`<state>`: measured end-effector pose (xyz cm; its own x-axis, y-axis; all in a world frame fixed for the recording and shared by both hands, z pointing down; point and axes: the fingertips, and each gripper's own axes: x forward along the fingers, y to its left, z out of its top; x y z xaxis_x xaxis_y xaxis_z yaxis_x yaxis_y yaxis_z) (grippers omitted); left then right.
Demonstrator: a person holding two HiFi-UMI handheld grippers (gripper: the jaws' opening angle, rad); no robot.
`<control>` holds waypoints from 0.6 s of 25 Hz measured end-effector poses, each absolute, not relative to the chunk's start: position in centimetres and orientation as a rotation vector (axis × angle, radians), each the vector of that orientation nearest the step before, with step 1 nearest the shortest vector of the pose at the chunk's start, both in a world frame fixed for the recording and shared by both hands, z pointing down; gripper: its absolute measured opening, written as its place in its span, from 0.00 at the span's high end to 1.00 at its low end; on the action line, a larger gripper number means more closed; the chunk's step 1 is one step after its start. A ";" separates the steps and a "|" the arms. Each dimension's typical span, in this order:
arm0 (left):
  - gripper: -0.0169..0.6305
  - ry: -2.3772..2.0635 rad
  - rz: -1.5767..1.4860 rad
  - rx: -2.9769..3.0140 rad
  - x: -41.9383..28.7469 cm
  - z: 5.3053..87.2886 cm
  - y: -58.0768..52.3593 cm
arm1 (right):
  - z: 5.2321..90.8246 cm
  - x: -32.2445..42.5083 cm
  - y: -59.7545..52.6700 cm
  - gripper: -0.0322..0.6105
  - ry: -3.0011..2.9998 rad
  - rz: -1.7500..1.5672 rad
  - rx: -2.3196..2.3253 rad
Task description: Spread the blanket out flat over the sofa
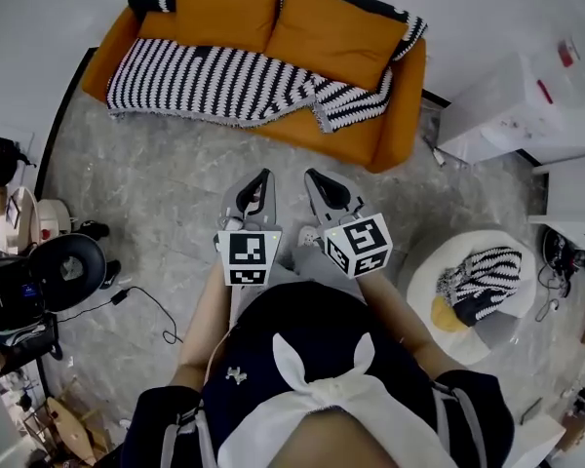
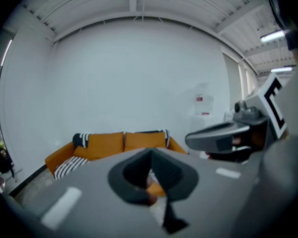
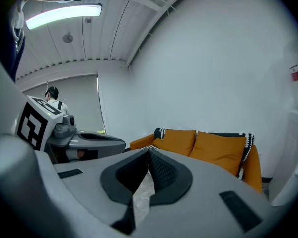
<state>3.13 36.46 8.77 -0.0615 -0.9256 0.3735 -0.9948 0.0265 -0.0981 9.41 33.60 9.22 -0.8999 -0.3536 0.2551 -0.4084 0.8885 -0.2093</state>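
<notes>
Closest to the camera was the person's dark top with a white bow (image 1: pixel 312 378), and just past that the two grey handheld tools with their marker cubes. The left gripper (image 1: pixel 264 175) and right gripper (image 1: pixel 312 175) were both pinched fully together with nothing in them; each gripper view showed the black pads meeting with only room behind. They hung side by side over the grey marbled floor (image 1: pixel 175 213), well apart from the furniture.

The black-and-white striped knitted blanket (image 1: pixel 214 84) was on the orange fabric sofa (image 1: pixel 398 115), lying across the seat. The left stretch looked pretty flat, fringe hanging over the front edge. Towards the right it bunched into a fold and stopped short, so the right end of the seat showed bare orange. More striped knit peeked over the backrest behind the two orange square cushions (image 1: pixel 336 32); couldn't tell if that was the same piece.

So I'd call it mostly done, not finished: the rumpled right part wanted pulling out and smoothing, and neither tool was anywhere near it.

Off to the right, another striped knit bundle (image 1: pixel 480 281) sat on a round white stool (image 1: pixel 424 271).
</notes>
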 end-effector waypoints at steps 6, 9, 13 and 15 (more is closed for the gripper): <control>0.97 -2.142 0.470 1.945 2.8 8.6 34.4 | 9.7 9.9 31.5 0.94 -2.853 0.365 0.542; 0.97 -2.105 0.489 1.950 3.5 9.4 33.7 | 10.2 10.5 30.7 0.94 -2.845 0.390 0.553; 0.97 -2.085 0.508 1.973 3.9 9.6 32.5 | 11.0 10.3 29.3 0.94 -2.819 0.393 0.577; 0.97 -2.064 0.512 1.979 4.1 10.1 32.1 | 11.6 10.1 29.2 0.94 -2.803 0.389 0.571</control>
